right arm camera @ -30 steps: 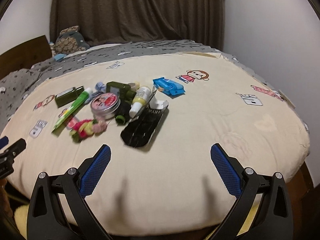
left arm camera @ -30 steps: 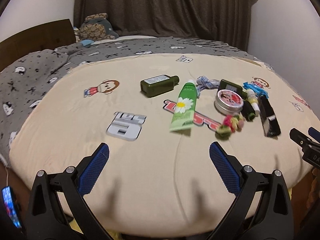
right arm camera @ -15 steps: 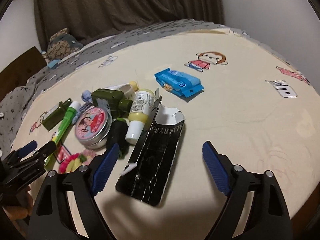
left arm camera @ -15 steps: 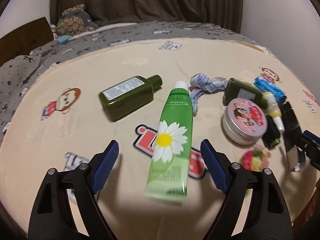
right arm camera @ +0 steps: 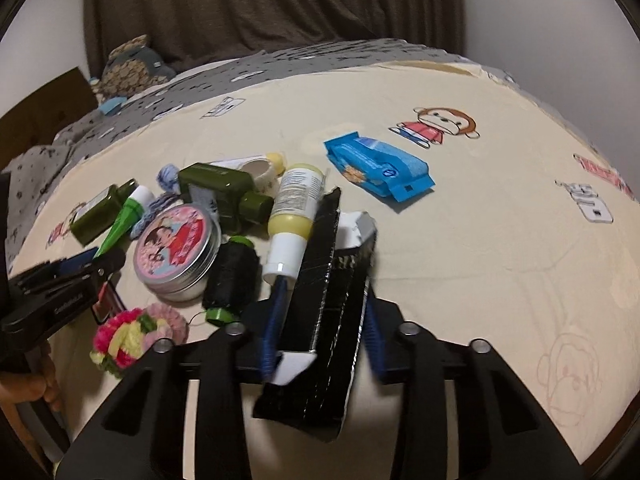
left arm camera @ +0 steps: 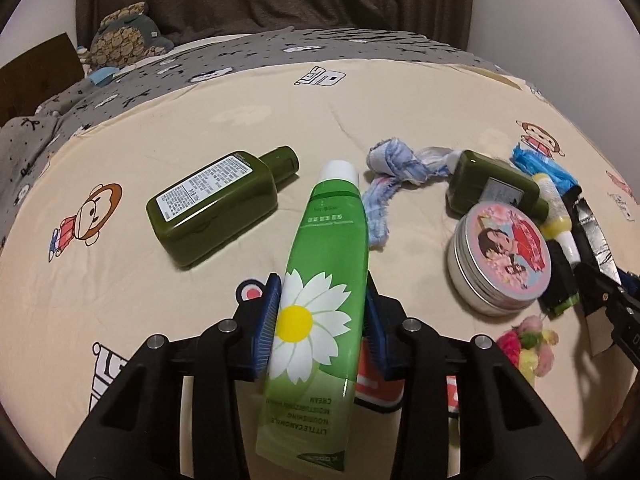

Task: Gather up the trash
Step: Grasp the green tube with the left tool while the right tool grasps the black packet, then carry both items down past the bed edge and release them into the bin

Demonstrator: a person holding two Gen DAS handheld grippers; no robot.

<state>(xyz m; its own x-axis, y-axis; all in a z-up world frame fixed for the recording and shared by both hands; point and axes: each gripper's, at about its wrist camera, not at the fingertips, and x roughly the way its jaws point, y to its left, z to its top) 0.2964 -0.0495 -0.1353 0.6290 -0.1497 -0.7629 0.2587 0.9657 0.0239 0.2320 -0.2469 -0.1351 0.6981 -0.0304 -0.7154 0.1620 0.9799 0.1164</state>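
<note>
My left gripper is shut on a green cream tube with a daisy, its white cap pointing away. My right gripper is shut on a flattened black carton, whose far end is open and white inside. The left gripper also shows at the left edge of the right wrist view. The right gripper's tip shows at the right edge of the left wrist view.
On the cream bed sheet lie a dark green bottle, a second green bottle, a pink tin, a blue-white rag, a yellow tube, a blue wipes pack, a black spool and a pink pompom.
Both grippers moved forward and down to the bed and closed: the left on the green tube, the right on the black carton.
</note>
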